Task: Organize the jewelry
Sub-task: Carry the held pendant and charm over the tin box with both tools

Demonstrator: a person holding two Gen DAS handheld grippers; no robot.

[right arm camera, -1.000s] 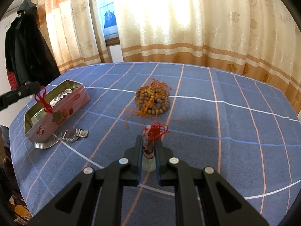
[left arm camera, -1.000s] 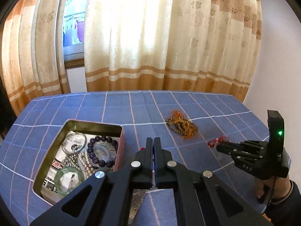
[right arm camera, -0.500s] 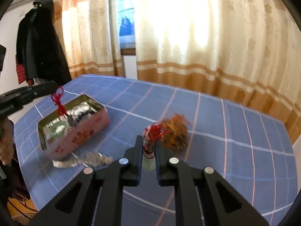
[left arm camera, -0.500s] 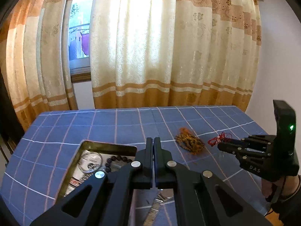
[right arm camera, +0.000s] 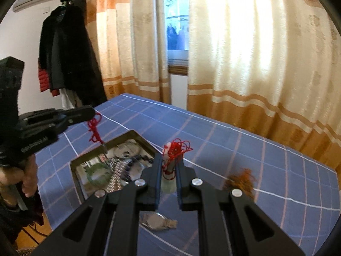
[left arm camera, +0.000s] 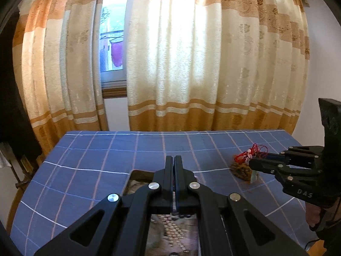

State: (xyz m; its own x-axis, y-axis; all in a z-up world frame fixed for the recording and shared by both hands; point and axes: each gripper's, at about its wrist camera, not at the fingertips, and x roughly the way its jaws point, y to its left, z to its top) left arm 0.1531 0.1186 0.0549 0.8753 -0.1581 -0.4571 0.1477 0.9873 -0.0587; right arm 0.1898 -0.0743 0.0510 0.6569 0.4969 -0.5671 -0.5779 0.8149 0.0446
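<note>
My right gripper (right arm camera: 168,162) is shut on a red-corded jade pendant (right arm camera: 170,177), held above the table; it also shows in the left wrist view (left arm camera: 251,162). My left gripper (left arm camera: 174,160) is shut on a red cord (right arm camera: 94,130), whose small pendant dangles over the open tin box (right arm camera: 74,170). The tin holds a green bangle (right arm camera: 97,172), dark beads and a silver chain. A brown bead mala with orange tassels (right arm camera: 242,181) lies on the blue checked cloth. A silver watch (right arm camera: 157,221) lies beneath my right gripper.
The blue checked tablecloth (left arm camera: 96,162) covers the table. Cream and orange curtains (left arm camera: 191,64) hang behind it. A dark coat (right arm camera: 68,53) hangs at the left wall. The table's near edge runs by the tin.
Both grippers have risen well above the table and tilted up. The right gripper has carried its pendant left, toward the tin. The left one stays over the tin with its cord.
</note>
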